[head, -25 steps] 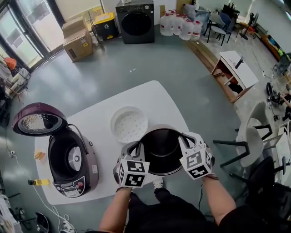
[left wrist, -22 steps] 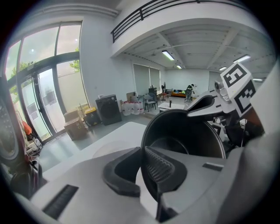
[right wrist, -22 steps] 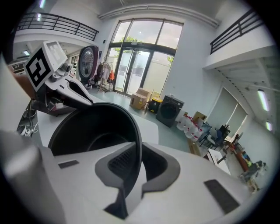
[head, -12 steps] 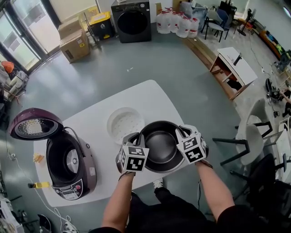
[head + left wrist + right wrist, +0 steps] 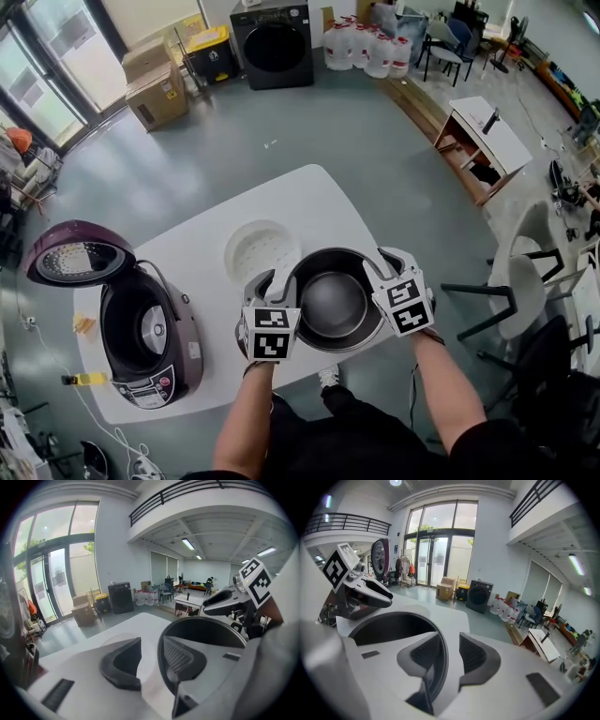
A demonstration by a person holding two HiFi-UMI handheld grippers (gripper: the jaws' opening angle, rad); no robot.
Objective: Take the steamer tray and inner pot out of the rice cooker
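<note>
1. Dark metal inner pot [image 5: 333,305] stands upright on the white bench [image 5: 309,202], at its near edge, out of the rice cooker.
2. Left tongs [image 5: 150,653]: jaws part-open and opening. They straddle the pot's left rim. The inner jaw is inside the pot close to the wall, and the outer jaw is clear of it with bench showing in the gap. No squeeze on the rim.
3. Right tongs [image 5: 449,653]: jaws part-open and opening, straddling the right rim. The rim runs close along the inner jaw, with a gap to the outer one. No grip.
4. White perforated steamer tray [image 5: 262,251] lies flat on the bench just beyond the pot's left side, near the left tongs.
5. Purple rice cooker [image 5: 141,337] sits at the bench's left end with its lid swung up and its cavity open.
6. Writing: black-and-white square markers on each marker cube [image 5: 270,333]. The print on the cooker's control panel [image 5: 150,389] is too small to read.
</note>
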